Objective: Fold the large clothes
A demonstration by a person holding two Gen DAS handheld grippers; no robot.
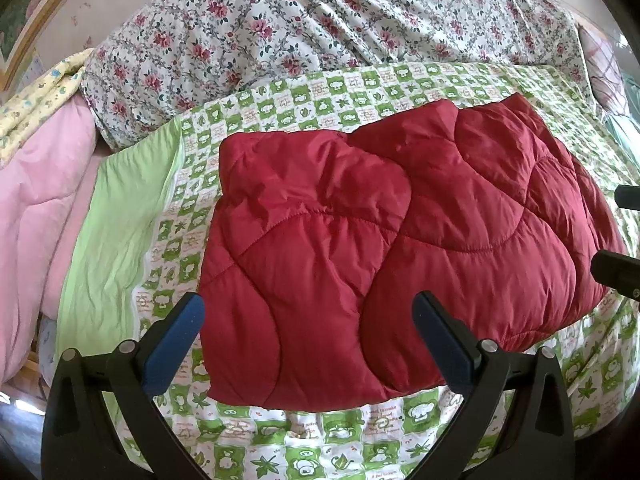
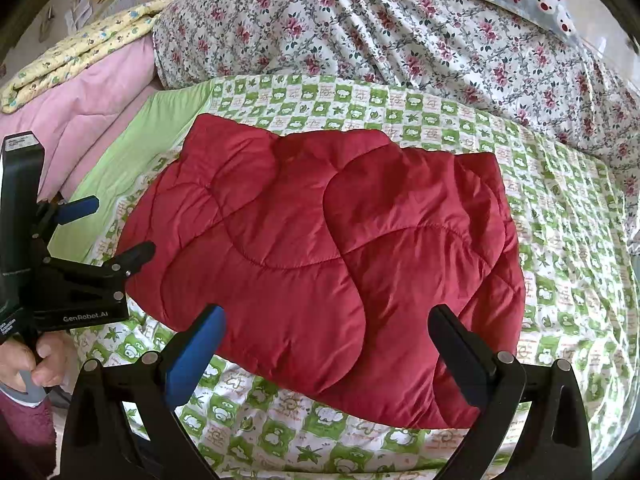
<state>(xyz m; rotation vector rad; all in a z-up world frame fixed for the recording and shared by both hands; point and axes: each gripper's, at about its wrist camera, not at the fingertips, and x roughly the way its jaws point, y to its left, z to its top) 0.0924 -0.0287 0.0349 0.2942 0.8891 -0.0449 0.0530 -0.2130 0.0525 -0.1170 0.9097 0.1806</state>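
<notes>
Left wrist view
Jacket: a red quilted jacket [image 1: 400,240], folded into a puffy, roughly rectangular bundle with curved stitch lines, lying flat on the bed.
Bedspread: green-and-white checked bedspread [image 1: 288,440] under the jacket.
Left gripper [image 1: 308,344]: released, jaws wide apart, holding nothing, over the jacket's near edge.
Behind: floral quilt [image 1: 300,20] heaped at the back; pink blanket [image 1: 44,200] to the left.

Right wrist view
Jacket [image 2: 320,248]: same bundle, smooth top, layered edges showing on the right side.
Right gripper [image 2: 324,344]: released, empty, at the jacket's near edge.
Left gripper [image 2: 120,228]: spread open beside the jacket's left edge, held by a hand [image 2: 40,364].
</notes>
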